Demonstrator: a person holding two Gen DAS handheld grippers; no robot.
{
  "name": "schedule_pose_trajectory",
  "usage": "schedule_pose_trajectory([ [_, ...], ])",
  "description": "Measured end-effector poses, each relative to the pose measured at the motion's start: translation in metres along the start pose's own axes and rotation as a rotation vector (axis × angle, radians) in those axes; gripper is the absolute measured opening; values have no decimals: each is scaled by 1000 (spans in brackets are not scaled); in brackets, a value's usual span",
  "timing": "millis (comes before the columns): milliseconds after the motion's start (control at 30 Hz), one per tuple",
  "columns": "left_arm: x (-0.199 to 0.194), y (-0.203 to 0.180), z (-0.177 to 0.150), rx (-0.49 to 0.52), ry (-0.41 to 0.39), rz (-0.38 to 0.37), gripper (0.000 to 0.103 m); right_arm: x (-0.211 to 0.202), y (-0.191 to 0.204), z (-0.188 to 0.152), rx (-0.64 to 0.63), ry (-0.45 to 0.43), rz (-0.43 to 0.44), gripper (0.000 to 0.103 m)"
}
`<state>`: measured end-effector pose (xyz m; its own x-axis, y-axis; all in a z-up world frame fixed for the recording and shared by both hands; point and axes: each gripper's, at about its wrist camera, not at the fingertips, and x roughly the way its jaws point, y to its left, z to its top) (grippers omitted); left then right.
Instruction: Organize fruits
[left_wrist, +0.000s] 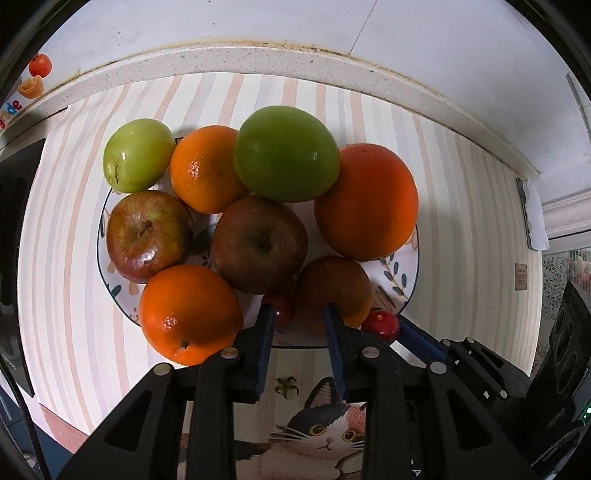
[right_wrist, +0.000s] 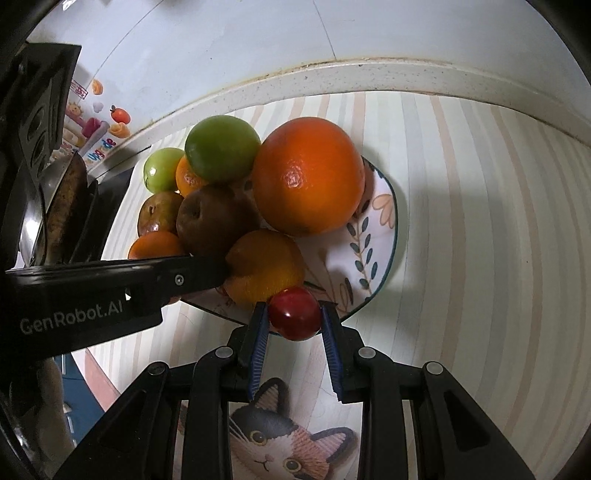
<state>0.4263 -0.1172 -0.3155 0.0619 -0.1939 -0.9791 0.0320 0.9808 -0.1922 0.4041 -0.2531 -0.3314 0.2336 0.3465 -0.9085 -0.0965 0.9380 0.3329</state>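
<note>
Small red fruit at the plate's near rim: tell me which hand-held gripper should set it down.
Right. The right hand-held gripper is already shut on the small red fruit, just over the plate rim. The left hand-held gripper sits beside it, against a different small red fruit.

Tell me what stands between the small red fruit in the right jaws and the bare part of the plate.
Nothing visible does. The right gripper holds the small red fruit at the plate rim, bare beside it.
</note>
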Motion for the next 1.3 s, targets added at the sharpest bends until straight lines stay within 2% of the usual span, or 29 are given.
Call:
schedule_pose_trajectory([
  [100,-1,1,-2,-4,2,10,31,2,-1,-1,1,20,0,36],
  [133,-2,1,-3,-7,1,15,31,3,-1,-2,1,24,-1,41],
  [200,-4,2,-5,-13,4,21,31,2,-3,-3,1,28,2,53],
  [267,-9,3,-8,-16,-7,26,32,0,-5,-4,7,31,2,74],
  [367,-18,4,-13,-9,-28,33,33,-9,-10,-7,23,19,17,76],
  [400,-22,4,-15,-5,-37,38,36,-14,-12,-8,30,12,12,77],
  [467,-34,7,-21,-3,-69,43,56,-24,-15,-9,50,4,-8,90],
  [500,-39,8,-23,-2,-83,47,64,-31,-17,-11,65,-4,-28,93],
  [533,-45,9,-27,2,-96,55,80,-38,-19,-13,78,-13,-49,94],
  [567,-52,10,-32,9,-109,69,89,-46,-20,-14,89,-21,-74,95],
  [800,-95,22,-73,12,-188,141,91,-103,-9,-28,116,-104,-209,99],
  [1000,-127,22,-104,19,-251,168,91,-148,25,-42,75,-170,-281,99],
  [1300,-194,33,-166,25,-361,146,91,-210,81,-82,68,-244,-282,99],
])
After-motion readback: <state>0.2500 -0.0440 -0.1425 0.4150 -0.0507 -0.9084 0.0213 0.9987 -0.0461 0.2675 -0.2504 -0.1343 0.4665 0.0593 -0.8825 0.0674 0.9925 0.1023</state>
